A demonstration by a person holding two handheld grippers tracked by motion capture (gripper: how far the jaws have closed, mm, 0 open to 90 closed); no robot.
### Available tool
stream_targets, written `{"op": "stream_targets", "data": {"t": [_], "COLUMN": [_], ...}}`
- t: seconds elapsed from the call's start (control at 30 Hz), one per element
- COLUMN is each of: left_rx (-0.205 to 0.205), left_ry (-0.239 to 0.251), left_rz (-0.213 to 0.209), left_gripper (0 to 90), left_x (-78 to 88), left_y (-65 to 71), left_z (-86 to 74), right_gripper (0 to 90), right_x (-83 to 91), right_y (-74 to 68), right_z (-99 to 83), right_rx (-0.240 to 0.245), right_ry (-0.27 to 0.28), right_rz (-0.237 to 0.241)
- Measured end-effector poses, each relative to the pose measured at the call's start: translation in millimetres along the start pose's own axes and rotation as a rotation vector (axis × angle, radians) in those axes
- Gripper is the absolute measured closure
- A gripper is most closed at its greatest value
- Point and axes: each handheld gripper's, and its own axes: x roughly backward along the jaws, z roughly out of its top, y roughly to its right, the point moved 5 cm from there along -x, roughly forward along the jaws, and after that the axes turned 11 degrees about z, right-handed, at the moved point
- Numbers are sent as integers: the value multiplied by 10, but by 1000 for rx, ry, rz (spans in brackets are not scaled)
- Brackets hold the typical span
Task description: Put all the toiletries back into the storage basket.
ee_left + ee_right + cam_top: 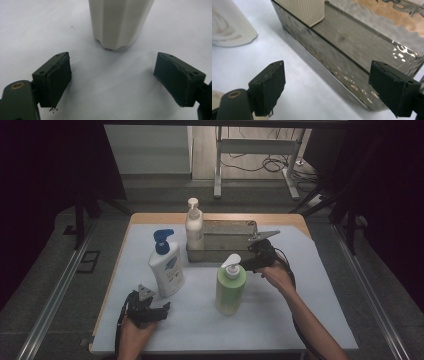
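Now the right tool (260,251) is wide open w/ nothing in it, next to the green bottle (230,287), which stands upright just in front of the metal tray (226,241). Left tool (150,307), also wide open and holding nothing, sits farther from the green bottle, by the blue-cap bottle (166,265).

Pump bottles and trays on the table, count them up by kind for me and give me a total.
Pump bottles: 3, a cream one standing in the tray, a white one with a blue pump, a green one
Metal trays: 1
Total: 4
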Motion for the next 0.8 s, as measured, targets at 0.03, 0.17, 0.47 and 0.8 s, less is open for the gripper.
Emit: {"op": "stream_targets", "data": {"t": [0.03, 0.17, 0.47, 0.8], "left_rx": [0, 0, -1, 1], "left_ry": [0, 0, 0, 0], "left_rz": [0, 0, 1, 0], "left_gripper": [141, 141, 142, 141], "left_x": [0, 0, 0, 0], "left_y": [0, 0, 0, 2], "left_z": [0, 0, 0, -1], "right_gripper": [137, 127, 53, 47], "right_x": [12, 51, 126, 255], "right_y": [-6, -39, -110, -152], "right_z": [-16, -88, -262, -494], "right_rx": [4, 21, 42, 19], "right_ry": [0, -16, -35, -31], "right_rz": [2, 20, 33, 46]}}
